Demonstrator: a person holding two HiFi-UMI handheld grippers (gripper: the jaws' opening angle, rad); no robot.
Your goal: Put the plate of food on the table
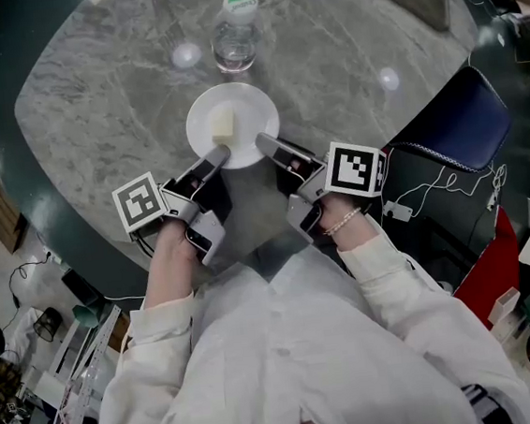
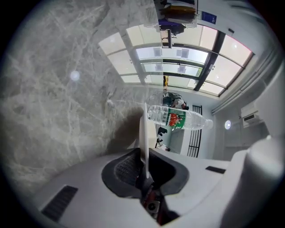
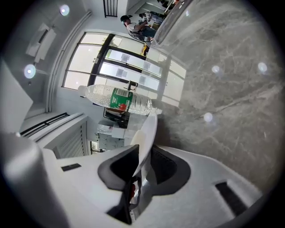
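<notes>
The tongs (image 2: 146, 173) sit at six o'clock, their pale body filling the lower edge from seven round to four. Their dark padded jaws are closed on the rim of a thin white plate (image 2: 143, 133), seen edge-on as a narrow strip running from the jaws toward twelve. Just past the plate's far end, toward one o'clock, a clear bottle (image 2: 178, 118) with a red and green label lies sideways across the view. The grey marbled table (image 2: 58, 102) fills the side from eight to eleven, with a small bright glare spot (image 2: 74, 75) at ten. Large windows (image 2: 178, 58) spread from twelve to two.
</notes>
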